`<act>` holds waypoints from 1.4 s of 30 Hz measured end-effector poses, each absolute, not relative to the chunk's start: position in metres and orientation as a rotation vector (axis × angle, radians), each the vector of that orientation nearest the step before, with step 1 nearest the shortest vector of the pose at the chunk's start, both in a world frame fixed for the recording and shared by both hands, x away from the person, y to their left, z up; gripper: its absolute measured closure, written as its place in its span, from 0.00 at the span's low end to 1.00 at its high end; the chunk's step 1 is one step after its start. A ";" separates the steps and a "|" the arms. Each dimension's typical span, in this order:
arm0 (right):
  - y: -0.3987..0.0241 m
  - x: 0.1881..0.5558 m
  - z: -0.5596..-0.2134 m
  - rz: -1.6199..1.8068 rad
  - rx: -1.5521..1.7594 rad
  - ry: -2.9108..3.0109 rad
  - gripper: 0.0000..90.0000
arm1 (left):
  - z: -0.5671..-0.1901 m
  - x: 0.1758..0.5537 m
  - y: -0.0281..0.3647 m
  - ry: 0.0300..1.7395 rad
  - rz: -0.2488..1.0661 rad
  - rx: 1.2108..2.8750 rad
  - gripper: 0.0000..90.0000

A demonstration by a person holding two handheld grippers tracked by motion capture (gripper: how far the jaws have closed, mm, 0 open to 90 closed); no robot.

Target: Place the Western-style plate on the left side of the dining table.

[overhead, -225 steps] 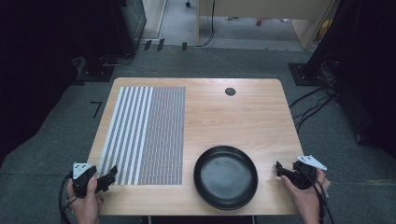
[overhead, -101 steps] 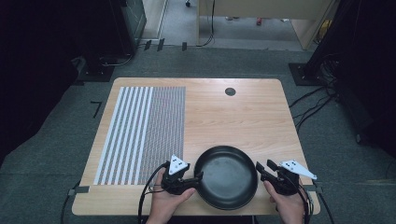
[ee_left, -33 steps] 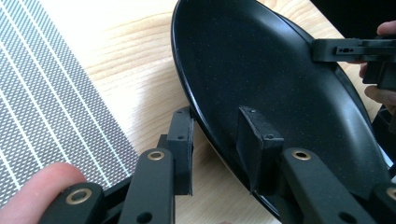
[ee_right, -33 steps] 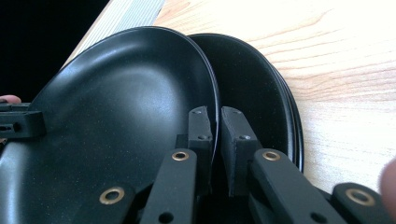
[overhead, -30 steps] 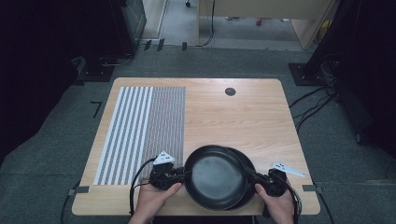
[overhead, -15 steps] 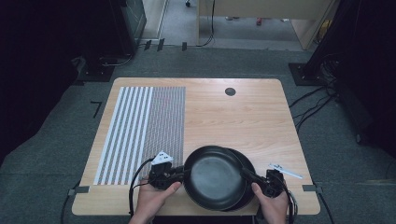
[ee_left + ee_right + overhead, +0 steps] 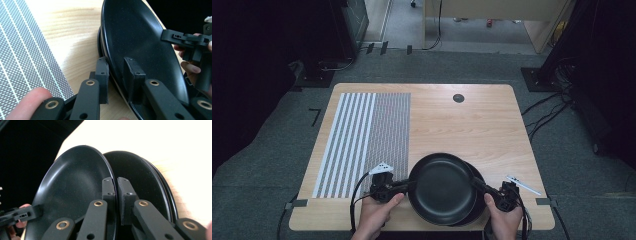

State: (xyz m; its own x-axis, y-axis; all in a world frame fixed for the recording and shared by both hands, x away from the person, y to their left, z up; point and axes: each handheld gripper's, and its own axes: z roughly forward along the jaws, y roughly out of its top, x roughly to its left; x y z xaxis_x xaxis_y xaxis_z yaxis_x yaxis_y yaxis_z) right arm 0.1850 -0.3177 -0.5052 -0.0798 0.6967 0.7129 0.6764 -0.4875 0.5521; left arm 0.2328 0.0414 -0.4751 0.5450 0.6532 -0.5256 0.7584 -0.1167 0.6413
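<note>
Plate (image 7: 439,187) raised above the stack (image 7: 475,210) at table's (image 7: 462,125) near edge. Left gripper (image 7: 408,186) has just been closing, jaws astride its left rim. Right gripper (image 7: 478,184) pinches its right rim.

Top plate (image 7: 441,187): glossy black, faint speckle. Plates beneath (image 7: 477,200): black too. Desk (image 7: 462,125): pale wood grain, small black round spot (image 7: 458,98) near far edge. Mat (image 7: 367,140): grey with white stripes on left part, fine grey-white dot mesh on right part. Left hand-held gripper (image 7: 404,186): black, brass-coloured rivets, grey plate on top. Right hand-held gripper (image 7: 477,184): black, same rivets. Floor (image 7: 272,160): dark grey carpet.
</note>
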 end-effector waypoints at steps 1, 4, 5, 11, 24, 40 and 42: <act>-0.317 0.185 -0.504 1.663 2.095 1.579 0.95 | -0.474 0.232 0.041 1.168 -0.136 1.823 0.85; -0.316 0.185 -0.503 1.661 2.082 1.575 0.95 | -0.474 0.233 0.043 1.179 -0.145 1.808 0.85; -0.314 0.185 -0.502 1.661 2.078 1.577 0.95 | -0.474 0.233 0.044 1.184 -0.150 1.802 0.86; -0.309 0.190 -0.498 1.648 2.063 1.603 0.94 | -0.471 0.235 0.051 1.213 -0.146 1.766 0.88; -0.293 0.204 -0.491 1.645 2.055 1.665 0.93 | -0.462 0.239 0.066 1.251 -0.117 1.710 0.90; -0.279 0.224 -0.478 1.630 2.029 1.728 0.93 | -0.457 0.246 0.083 1.278 -0.111 1.665 0.90; -0.275 0.229 -0.476 1.628 2.022 1.743 0.93 | -0.457 0.247 0.086 1.284 -0.110 1.656 0.90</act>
